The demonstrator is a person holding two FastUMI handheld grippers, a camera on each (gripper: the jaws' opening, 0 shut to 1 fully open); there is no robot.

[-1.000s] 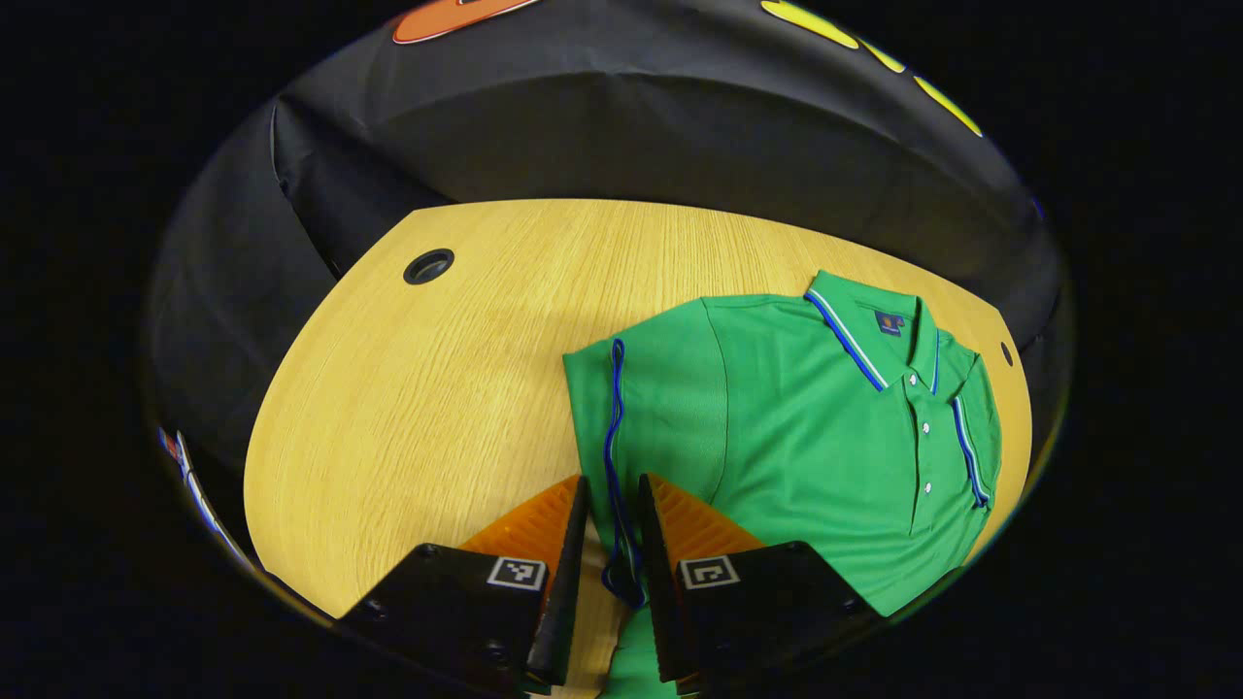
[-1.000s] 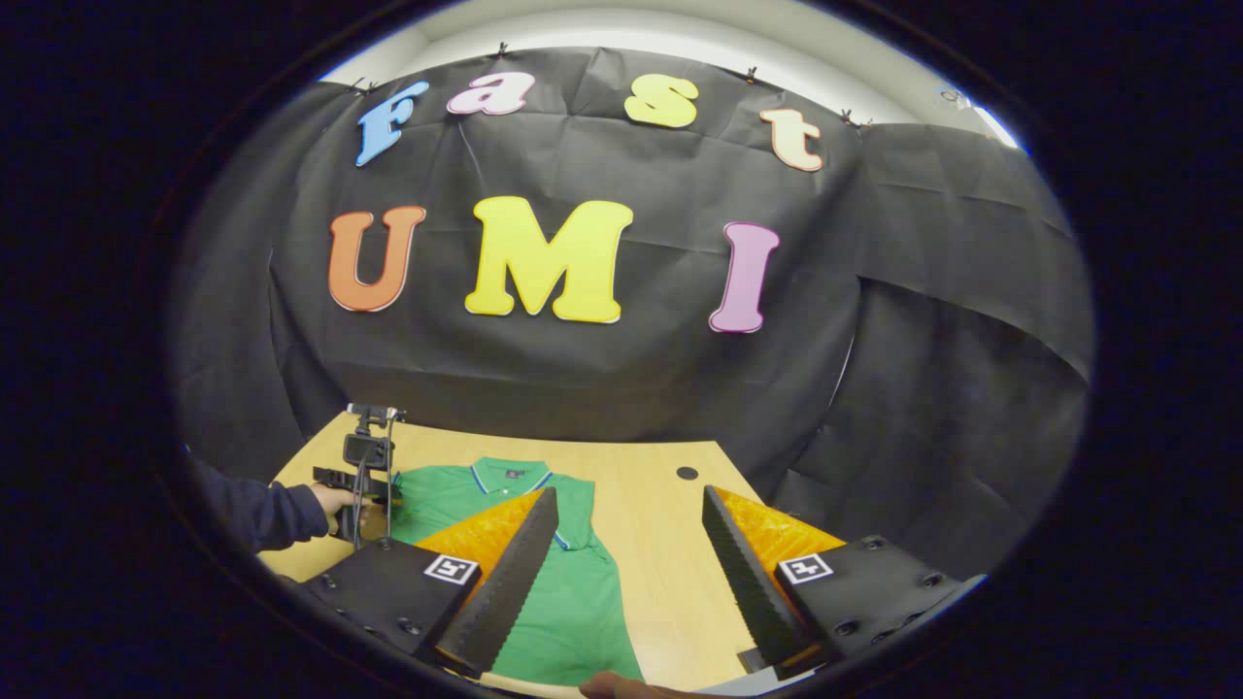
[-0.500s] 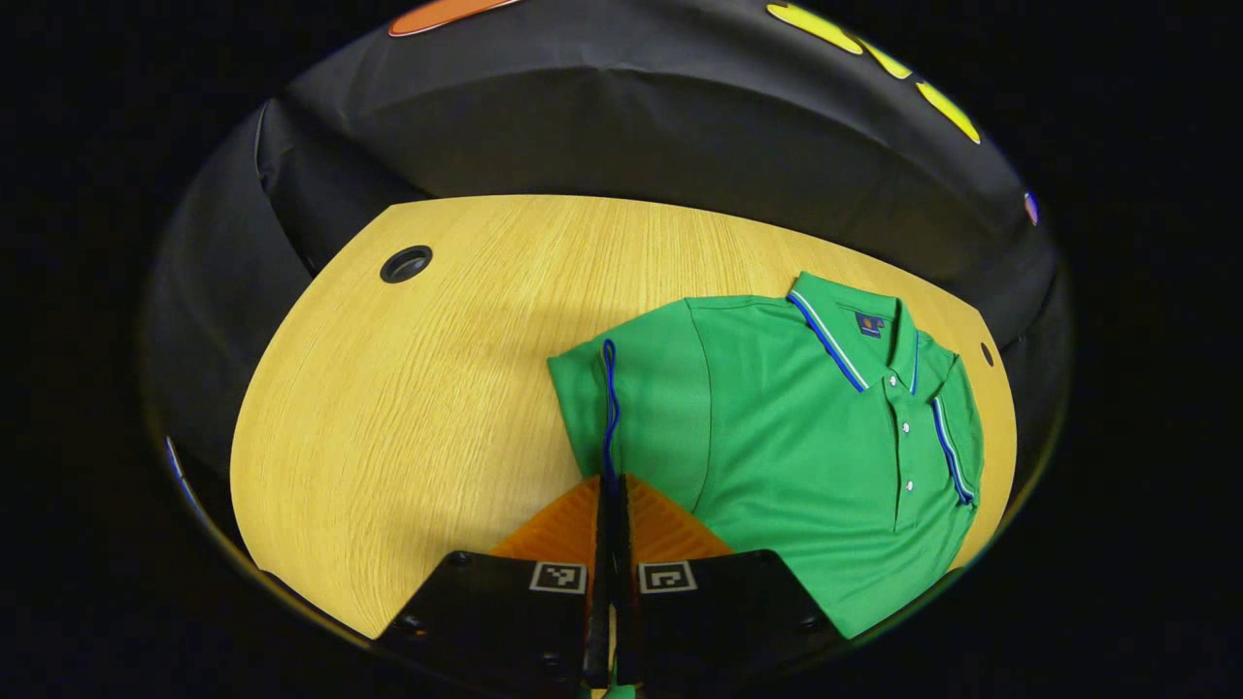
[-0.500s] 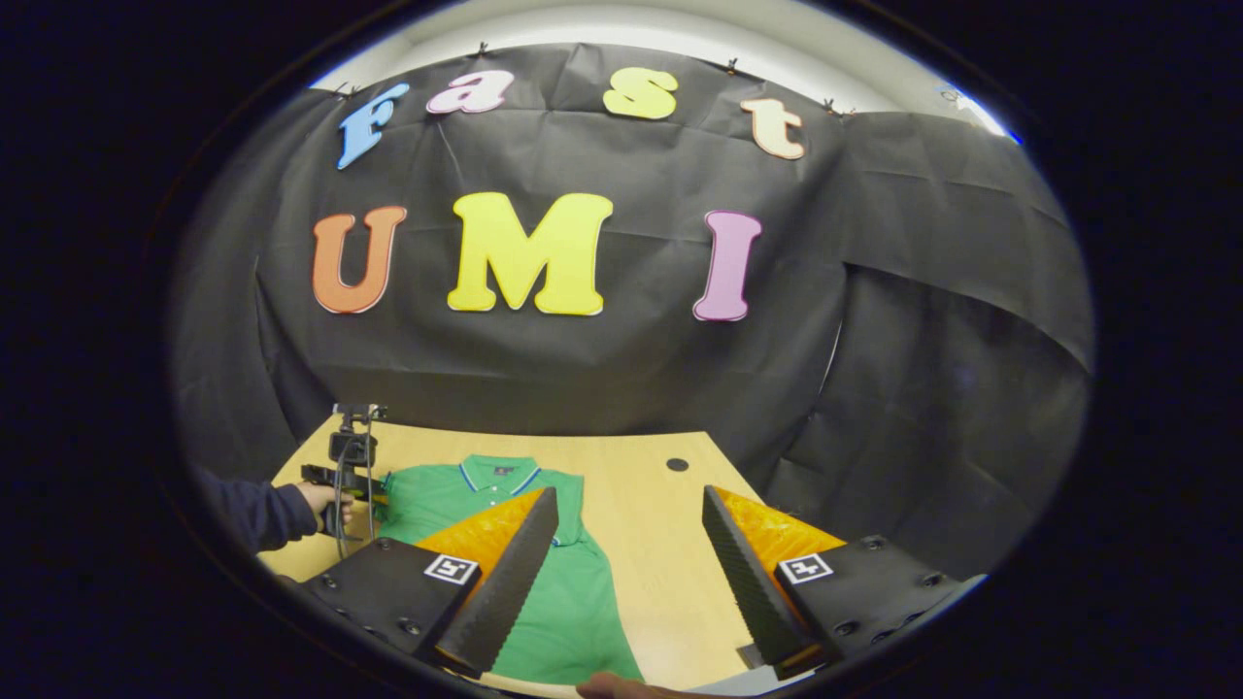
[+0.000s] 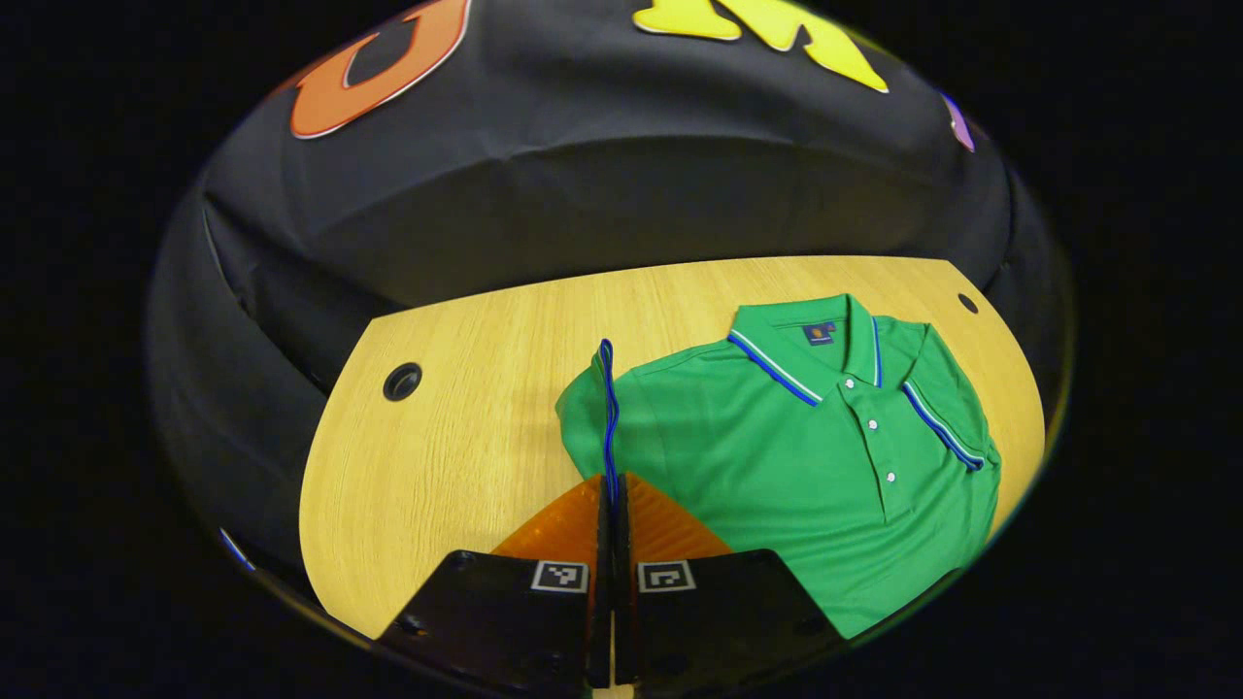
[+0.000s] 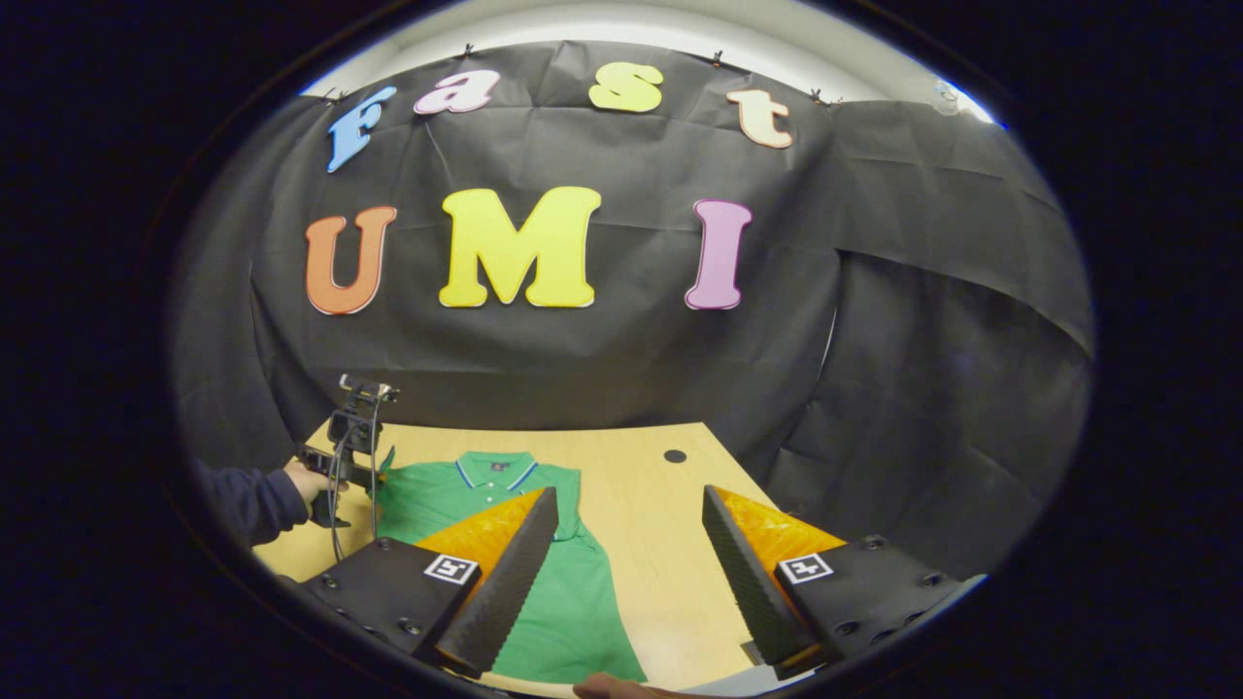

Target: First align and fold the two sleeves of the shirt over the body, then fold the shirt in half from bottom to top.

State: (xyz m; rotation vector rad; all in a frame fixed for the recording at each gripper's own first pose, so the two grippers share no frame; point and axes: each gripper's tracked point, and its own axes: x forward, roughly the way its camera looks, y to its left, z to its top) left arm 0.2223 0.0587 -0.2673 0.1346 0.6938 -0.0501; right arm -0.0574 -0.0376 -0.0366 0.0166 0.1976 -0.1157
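**Left gripper clamped on the sleeve edge, right gripper spread above the shirt**

In your left gripper view, your left gripper (image 5: 612,505) is clenched, its two fingers pressed together on the blue-piped edge of the sleeve (image 5: 607,408) of the green short-sleeved polo shirt (image 5: 816,466). That sleeve edge stands up from the fingertips toward 12 o'clock, raised off the light wooden tabletop (image 5: 456,427). The body of the shirt spreads from the gripper toward 2 o'clock, lying flat and face up, with the collar (image 5: 825,345) at about 1 o'clock. The far sleeve, at 3 o'clock, lies against the shirt's side.

In your right gripper view, your right gripper (image 6: 626,544) is released, its fingers wide apart and holding nothing. The shirt (image 6: 563,602) lies below it and toward 10 o'clock, partly behind the left-hand finger, with the collar pointing to the back wall. At 9 o'clock you can see the other gripper (image 6: 345,451) held by a hand (image 6: 306,481) in a dark sleeve, at the shirt's edge.

Count: one shirt, with three white buttons on its placket (image 5: 874,427); two grippers; two round dark holes in the tabletop, one at 10 o'clock (image 5: 402,382) and one at 2 o'clock (image 5: 967,303) in the left gripper view.
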